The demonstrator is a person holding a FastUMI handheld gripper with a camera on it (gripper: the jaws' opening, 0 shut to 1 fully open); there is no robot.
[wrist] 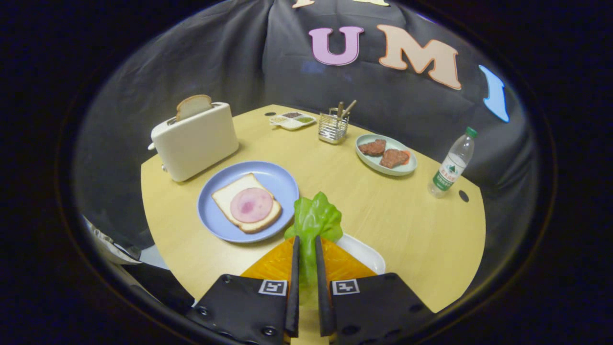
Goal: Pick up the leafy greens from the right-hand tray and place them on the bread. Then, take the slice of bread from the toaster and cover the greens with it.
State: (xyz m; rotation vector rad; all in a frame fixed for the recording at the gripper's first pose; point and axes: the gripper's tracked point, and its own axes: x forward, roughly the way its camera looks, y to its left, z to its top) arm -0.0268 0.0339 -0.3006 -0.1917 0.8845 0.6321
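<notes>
Gripper (306, 249), fingers nearly closed on one leafy green (313, 220) above the white tray (368, 254) at lower centre; one ham-topped bread slice (246, 203) on blue plate (278, 179), one slice in toaster (194, 139) upper left, bare tabletop (407, 225) right.

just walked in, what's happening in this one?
Sandwich assembly, mid first step. The tool is shut on the lettuce leaf, holding it above the white tray and the orange sheet on it. The target is just ahead: a bread slice topped with ham on the blue plate. The greens are not on it yet. The second bread slice sticks up from the toaster beyond the plate, untouched.
</notes>
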